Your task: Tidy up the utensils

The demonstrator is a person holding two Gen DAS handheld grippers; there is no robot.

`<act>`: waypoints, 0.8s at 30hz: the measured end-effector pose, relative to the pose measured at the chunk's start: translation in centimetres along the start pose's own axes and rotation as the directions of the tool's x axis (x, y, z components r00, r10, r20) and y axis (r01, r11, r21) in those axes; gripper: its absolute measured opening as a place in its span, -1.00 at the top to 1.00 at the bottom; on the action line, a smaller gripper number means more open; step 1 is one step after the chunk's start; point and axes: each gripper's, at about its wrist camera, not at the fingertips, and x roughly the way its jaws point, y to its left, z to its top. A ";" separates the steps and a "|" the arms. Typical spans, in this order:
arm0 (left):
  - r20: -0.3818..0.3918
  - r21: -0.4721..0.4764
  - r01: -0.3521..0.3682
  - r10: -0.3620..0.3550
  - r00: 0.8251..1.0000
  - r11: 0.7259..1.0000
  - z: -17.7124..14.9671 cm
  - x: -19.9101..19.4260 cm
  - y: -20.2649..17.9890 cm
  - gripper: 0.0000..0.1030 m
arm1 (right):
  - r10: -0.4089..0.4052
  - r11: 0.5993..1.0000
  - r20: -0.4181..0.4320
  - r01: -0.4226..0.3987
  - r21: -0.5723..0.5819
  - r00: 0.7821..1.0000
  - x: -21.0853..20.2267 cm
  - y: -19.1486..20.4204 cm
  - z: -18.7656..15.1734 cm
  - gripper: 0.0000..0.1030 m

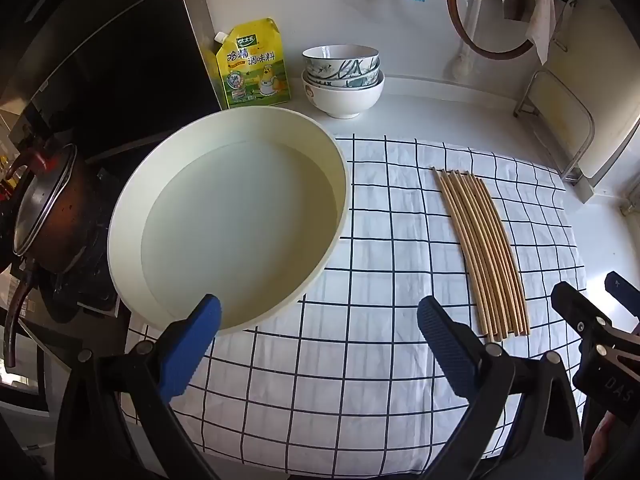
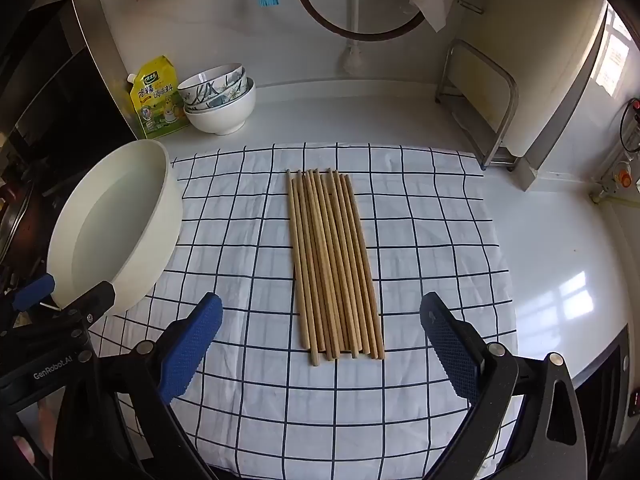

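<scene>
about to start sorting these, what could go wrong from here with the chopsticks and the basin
1. The chopsticks lie packed side by side on the cloth; the open right gripper may take several at once or roll the others.
2. The basin overhangs the cloth edge beside the stove; the open left gripper could nudge it.

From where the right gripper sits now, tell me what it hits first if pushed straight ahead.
Probably the bundle of wooden chopsticks, lying lengthwise on the checked cloth in line with the open right gripper. Height above the cloth is unclear, so it might pass over them.
</scene>
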 end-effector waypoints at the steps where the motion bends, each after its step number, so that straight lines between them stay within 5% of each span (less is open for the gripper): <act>1: -0.002 -0.001 -0.001 0.001 1.000 1.000 0.0 0.0 0.0 -0.88 | -0.003 1.000 0.004 0.003 -0.001 1.000 0.0 0.0 0.0 -0.84; 24: 0.006 0.000 -0.002 0.002 1.000 1.000 0.2 -0.4 0.1 -0.88 | -0.001 1.000 0.007 0.001 0.005 1.000 -0.2 0.1 0.4 -0.84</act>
